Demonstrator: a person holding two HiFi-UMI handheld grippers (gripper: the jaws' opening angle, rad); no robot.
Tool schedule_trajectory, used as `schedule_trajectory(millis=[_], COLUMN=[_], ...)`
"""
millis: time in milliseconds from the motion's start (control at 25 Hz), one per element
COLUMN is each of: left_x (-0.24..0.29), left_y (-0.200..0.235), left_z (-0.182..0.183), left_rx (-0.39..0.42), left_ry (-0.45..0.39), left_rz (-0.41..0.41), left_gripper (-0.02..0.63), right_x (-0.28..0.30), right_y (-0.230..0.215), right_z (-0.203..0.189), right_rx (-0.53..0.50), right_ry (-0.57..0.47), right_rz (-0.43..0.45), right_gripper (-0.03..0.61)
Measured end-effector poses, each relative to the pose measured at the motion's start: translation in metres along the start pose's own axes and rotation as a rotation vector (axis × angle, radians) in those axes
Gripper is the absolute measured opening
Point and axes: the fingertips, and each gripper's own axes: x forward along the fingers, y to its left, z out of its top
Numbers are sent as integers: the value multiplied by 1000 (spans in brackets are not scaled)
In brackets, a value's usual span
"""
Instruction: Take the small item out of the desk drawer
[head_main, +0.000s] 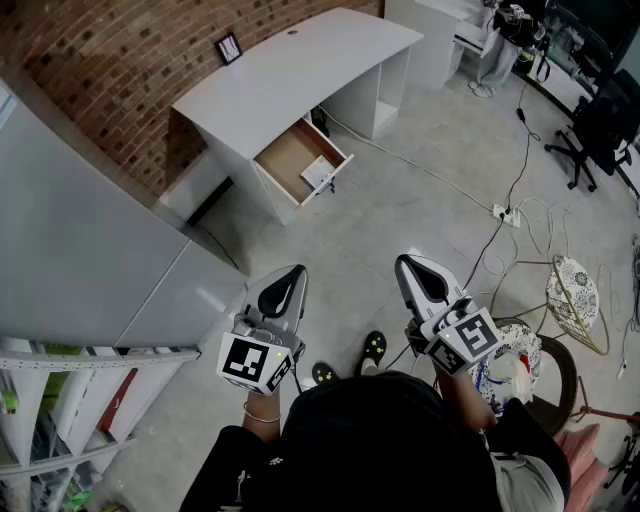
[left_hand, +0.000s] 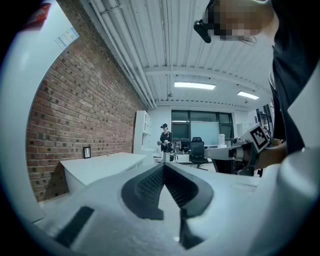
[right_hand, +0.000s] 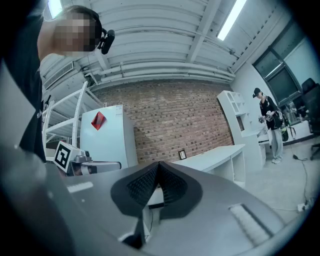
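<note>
A white desk (head_main: 290, 70) stands against the brick wall, its wooden drawer (head_main: 300, 160) pulled open. A small white item (head_main: 318, 172) lies in the drawer's near right corner. My left gripper (head_main: 296, 270) and right gripper (head_main: 404, 262) are held side by side at waist height, well short of the desk, both shut and empty. In the left gripper view the jaws (left_hand: 164, 166) meet at their tips with nothing between them. The right gripper view shows its jaws (right_hand: 159, 165) closed the same way, with the desk (right_hand: 215, 155) beyond them.
A tall grey cabinet (head_main: 90, 250) and a shelf rack (head_main: 60, 410) stand at my left. Cables and a power strip (head_main: 503, 213) trail across the floor on the right, near a wire stool (head_main: 573, 295) and an office chair (head_main: 600, 125). Another person (right_hand: 267, 120) stands far off.
</note>
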Motion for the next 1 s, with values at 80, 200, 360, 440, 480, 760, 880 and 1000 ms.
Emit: schedule_trajectory(millis=[80,200,360,440,480,760,880,1000], left_x=[4,10,16,21,24,47,59,74], left_y=[-3,-5,-8,-10,-12,-27,-34,-44], left_z=[2,1,0,2,3,5,5,5], left_rx=[0,-1,2,6,8,25,25,14], left_ry=[-8,-6,0,-3,-5,-7,-3,0], left_rz=[4,6,5,0,-5,-32,-50,-66], left_gripper=[-2,-2,-2,-2,-2,-2,-2,-2], right_x=[-2,-4,-6,-7,-9,-21,-28,-38], right_y=[-5,-14,-23,-27,-29,-47,-60,-75], right_z=[-1,-1,2,4,5,16,17,23], right_rx=[-5,-1,5,-1,-6,-2,-27,-20], right_ry=[4,4,-11,-16,-17,-43,-49,-58], right_rz=[3,-1,-8,-4,-3,-11,-11,-29], right_gripper=[9,8,9,9,9,11,12,14])
